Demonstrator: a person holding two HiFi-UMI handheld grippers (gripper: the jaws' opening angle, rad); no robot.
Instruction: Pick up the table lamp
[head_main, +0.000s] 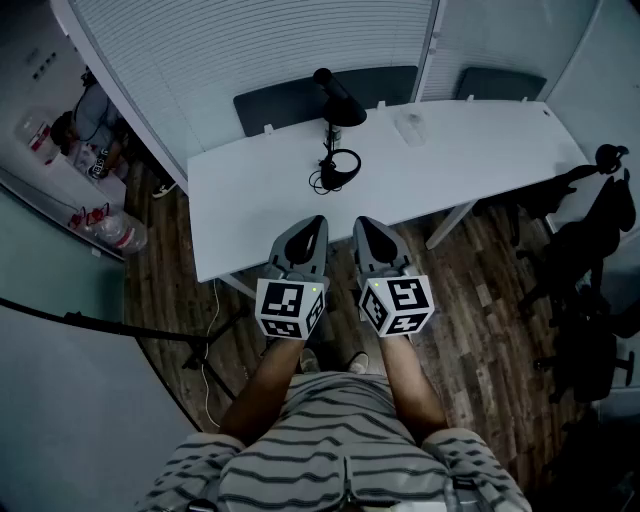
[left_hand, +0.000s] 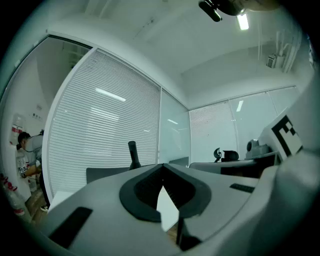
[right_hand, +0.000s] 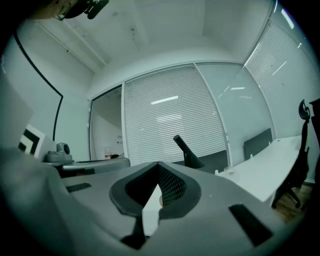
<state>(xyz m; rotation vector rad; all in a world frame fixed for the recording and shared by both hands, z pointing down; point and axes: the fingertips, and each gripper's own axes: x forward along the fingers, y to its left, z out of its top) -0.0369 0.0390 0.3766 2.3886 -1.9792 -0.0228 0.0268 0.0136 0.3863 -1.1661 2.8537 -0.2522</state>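
Your table (head_main: 480, 150) is white and spans the head view. The dark chairs (head_main: 585, 260) at its right end are too dim to make out in detail.

The left gripper (head_main: 314, 224) and right gripper (head_main: 366, 224) sit side by side and level. Their tips overlap the table's near edge in the head view, so you cannot tell whether they are over it or short of it.

In the left gripper view the fingers (left_hand: 145, 187) meet at the tip with nothing between them. In the right gripper view the fingers (right_hand: 172, 187) likewise meet on nothing.

The lamp (head_main: 335, 110) is black and stands near the table's far edge, well apart from both grippers. In each gripper view the gripper's body cuts off its lower part, leaving only the top (left_hand: 133, 155) (right_hand: 187, 150).

The dark loop (head_main: 338, 168) at its foot may be cable or base; you cannot tell which.
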